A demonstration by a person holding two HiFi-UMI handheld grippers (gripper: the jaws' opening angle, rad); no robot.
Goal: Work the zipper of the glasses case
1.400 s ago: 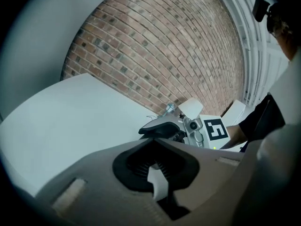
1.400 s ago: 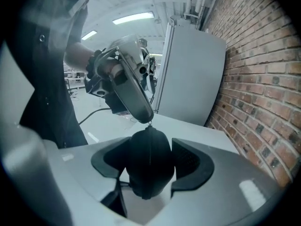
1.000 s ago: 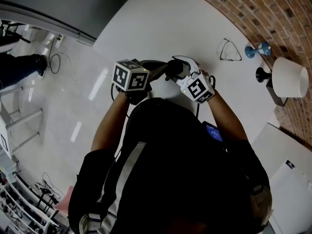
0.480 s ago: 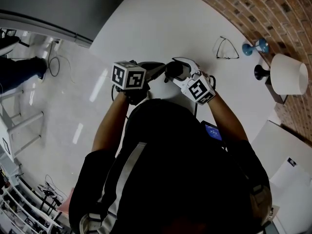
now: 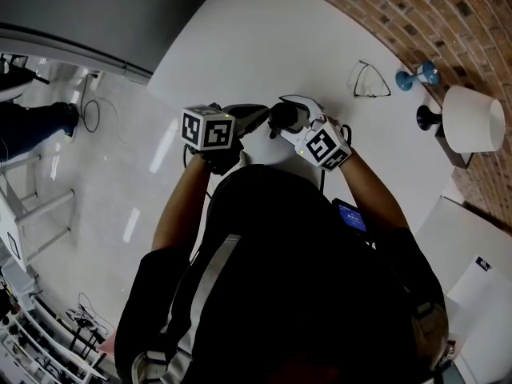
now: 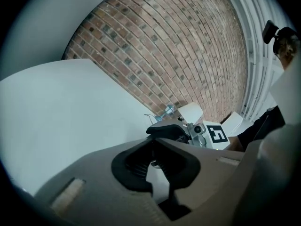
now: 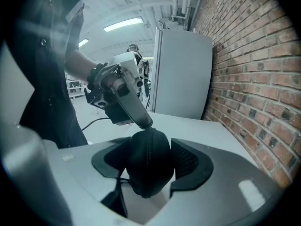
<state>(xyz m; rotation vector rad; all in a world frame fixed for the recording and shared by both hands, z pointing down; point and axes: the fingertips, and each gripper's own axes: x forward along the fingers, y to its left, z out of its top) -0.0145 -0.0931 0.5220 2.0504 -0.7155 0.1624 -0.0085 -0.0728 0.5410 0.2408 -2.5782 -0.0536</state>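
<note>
The black glasses case (image 7: pixel 149 161) is held up above the white table (image 5: pixel 264 38), and my right gripper (image 7: pixel 150 160) is shut on it, with its pads pressing the case's two sides. The zipper seam runs up the middle of the case. My left gripper (image 7: pixel 145 123) comes in from the left, its narrow tip shut on the zipper pull at the top of the case. In the left gripper view its jaws (image 6: pixel 154 152) stand together with a small bit of metal between them, and the case (image 6: pixel 167 130) is just beyond. In the head view the case (image 5: pixel 286 117) is between the two marker cubes.
A pair of wire glasses (image 5: pixel 370 81) lies on the table further out. Near the brick wall stand a blue object (image 5: pixel 420 77), a black stand (image 5: pixel 430 119) and a white lampshade (image 5: pixel 474 124). The person's head and torso fill the lower half of the head view.
Both grippers and the case stay almost where they were; only the head view drifts slightly.
</note>
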